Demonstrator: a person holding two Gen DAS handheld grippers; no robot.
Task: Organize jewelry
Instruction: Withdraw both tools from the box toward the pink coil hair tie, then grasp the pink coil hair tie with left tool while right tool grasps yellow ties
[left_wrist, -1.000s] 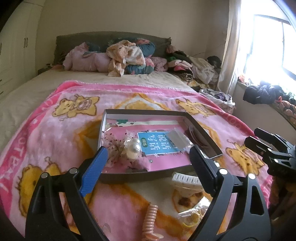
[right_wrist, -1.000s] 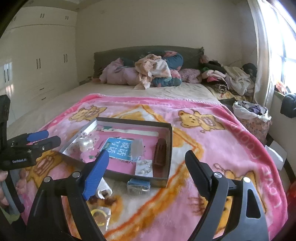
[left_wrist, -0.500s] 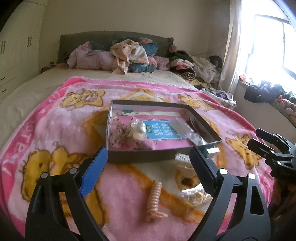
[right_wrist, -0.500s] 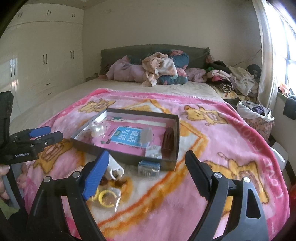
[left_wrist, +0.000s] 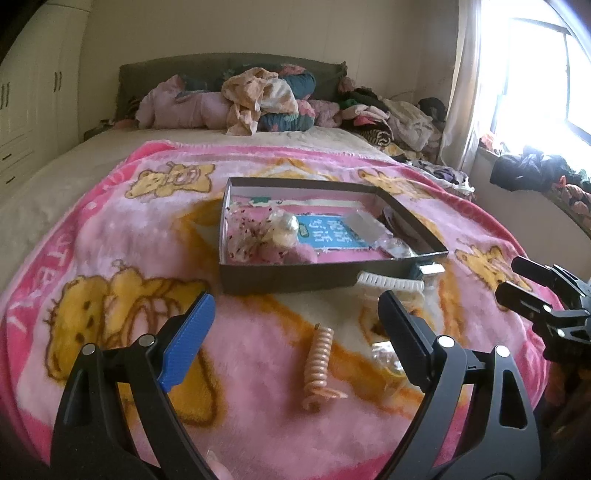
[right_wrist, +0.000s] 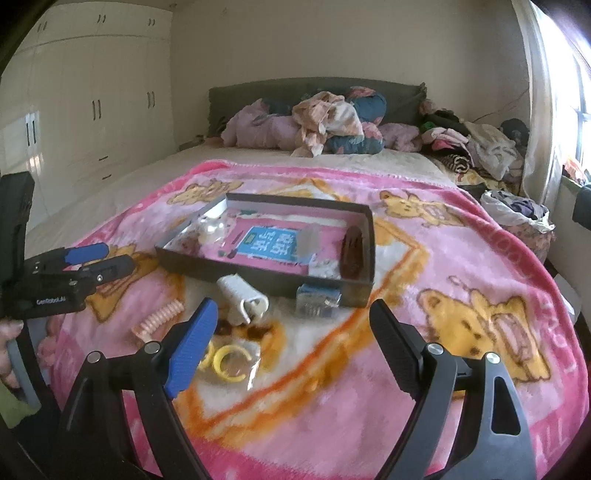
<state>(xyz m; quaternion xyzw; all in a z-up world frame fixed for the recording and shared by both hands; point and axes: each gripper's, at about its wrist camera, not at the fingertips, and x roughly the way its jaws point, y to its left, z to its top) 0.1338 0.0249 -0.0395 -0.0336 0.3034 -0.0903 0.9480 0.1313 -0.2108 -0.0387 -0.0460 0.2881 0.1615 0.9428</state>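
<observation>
A shallow dark box (left_wrist: 280, 277) (right_wrist: 258, 271) lies on the pink bear blanket and holds a blue card (right_wrist: 269, 242), a brown hair clip (right_wrist: 352, 254) and small bagged items. In front of it lie a white claw clip (right_wrist: 243, 299) (left_wrist: 391, 282), a pink spiral hair tie (left_wrist: 319, 363) (right_wrist: 159, 319), a bag of yellow rings (right_wrist: 227, 360) and a small blue packet (right_wrist: 317, 300). My left gripper (left_wrist: 295, 325) is open and empty above the spiral tie. My right gripper (right_wrist: 291, 332) is open and empty near the rings bag.
The pink blanket (right_wrist: 443, 295) covers the near end of a bed. Piled clothes and pillows (right_wrist: 321, 122) lie at the headboard. A white wardrobe (right_wrist: 92, 110) stands to the left. A window and more clothes (left_wrist: 535, 173) are to the right.
Both grippers have drawn back from the box toward the near edge of the bed. The box looks smaller and farther, and more loose items show in front of it. Both stay open.
</observation>
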